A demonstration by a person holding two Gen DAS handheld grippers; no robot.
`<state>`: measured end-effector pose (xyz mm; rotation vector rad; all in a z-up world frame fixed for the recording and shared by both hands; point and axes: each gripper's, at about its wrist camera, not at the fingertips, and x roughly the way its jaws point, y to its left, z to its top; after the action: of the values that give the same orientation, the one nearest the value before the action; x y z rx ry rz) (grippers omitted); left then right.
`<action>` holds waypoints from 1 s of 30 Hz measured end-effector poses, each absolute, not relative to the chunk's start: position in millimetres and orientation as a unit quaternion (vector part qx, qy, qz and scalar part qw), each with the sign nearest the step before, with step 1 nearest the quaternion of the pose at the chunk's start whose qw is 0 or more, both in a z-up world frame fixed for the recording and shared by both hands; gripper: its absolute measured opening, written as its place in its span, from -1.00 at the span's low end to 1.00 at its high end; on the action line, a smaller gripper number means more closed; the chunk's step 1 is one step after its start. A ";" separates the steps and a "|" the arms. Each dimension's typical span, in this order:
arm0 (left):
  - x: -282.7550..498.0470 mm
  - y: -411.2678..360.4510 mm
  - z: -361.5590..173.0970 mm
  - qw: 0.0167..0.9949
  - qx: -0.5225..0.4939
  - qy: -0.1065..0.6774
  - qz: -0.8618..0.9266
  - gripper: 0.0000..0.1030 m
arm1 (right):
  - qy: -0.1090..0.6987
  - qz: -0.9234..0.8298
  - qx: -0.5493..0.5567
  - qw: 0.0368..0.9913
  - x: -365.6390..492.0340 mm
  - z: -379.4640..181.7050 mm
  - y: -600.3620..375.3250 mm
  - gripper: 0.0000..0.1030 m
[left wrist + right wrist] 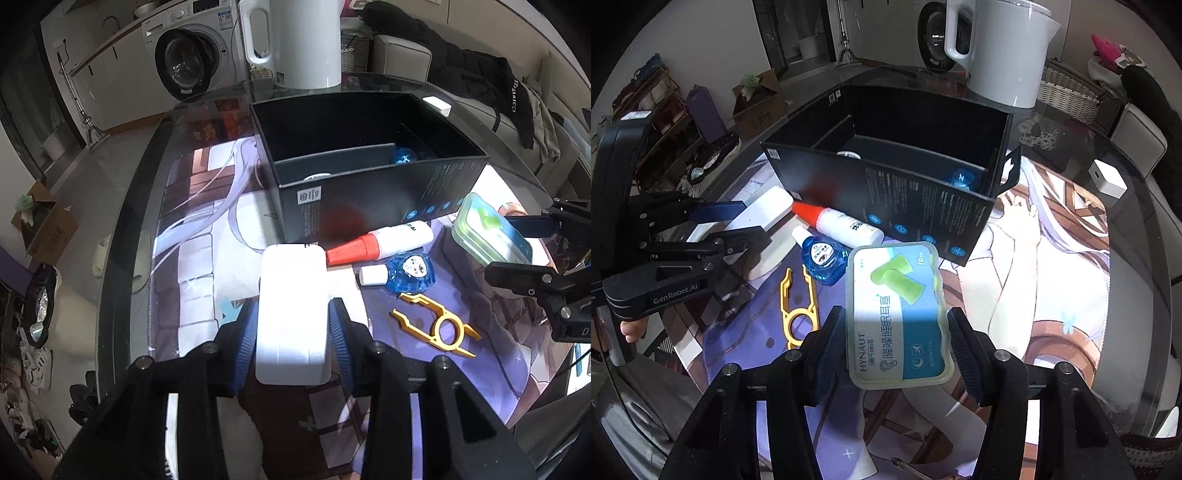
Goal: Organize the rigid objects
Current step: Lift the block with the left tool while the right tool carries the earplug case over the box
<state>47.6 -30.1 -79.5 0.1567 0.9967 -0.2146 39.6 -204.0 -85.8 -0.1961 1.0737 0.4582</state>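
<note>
Centrally, white case (pixel 293 317) clamped in left hand-held gripper (pixel 291 332); earplug box (pixel 899 317) clamped in right hand-held gripper (pixel 895 339); both just short of black box (pixel 369 162), upper centre. Step: carrying to deposit; next, lift over near wall, release inside

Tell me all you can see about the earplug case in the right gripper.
The translucent pale-green plastic earplug case is a flat rounded rectangle. Its blue-and-white label pictures green earplugs and reads HYNAUT. The right gripper jaws clamp its long sides, holding it lid-up just before the black cardboard box.
</note>
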 end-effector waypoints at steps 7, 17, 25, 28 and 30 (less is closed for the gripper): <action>35.8 -25.2 -45.0 0.899 0.064 0.423 -0.099 -0.27 | 0.428 0.228 -0.053 0.873 27.9 -40.1 -214.3 0.09; 16.6 -22.6 15.1 0.963 0.057 0.254 -0.076 -0.27 | 0.266 0.223 -0.005 0.938 7.7 13.5 -223.1 0.09; -9.4 -15.2 51.2 0.990 0.029 0.120 -0.063 -0.27 | 0.113 0.184 0.003 0.977 -31.6 46.9 -225.2 0.09; -4.4 -12.8 50.4 0.991 0.019 0.117 -0.065 -0.27 | 0.106 0.175 0.011 0.979 -32.5 49.9 -226.9 0.09; 4.3 -12.6 44.7 0.990 0.009 0.126 -0.064 -0.27 | 0.109 0.173 0.018 0.979 -30.2 50.3 -228.3 0.09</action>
<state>4.3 -12.6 44.7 0.0181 0.2529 -0.1289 -30.2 -228.3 50.3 0.0366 0.2188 0.3481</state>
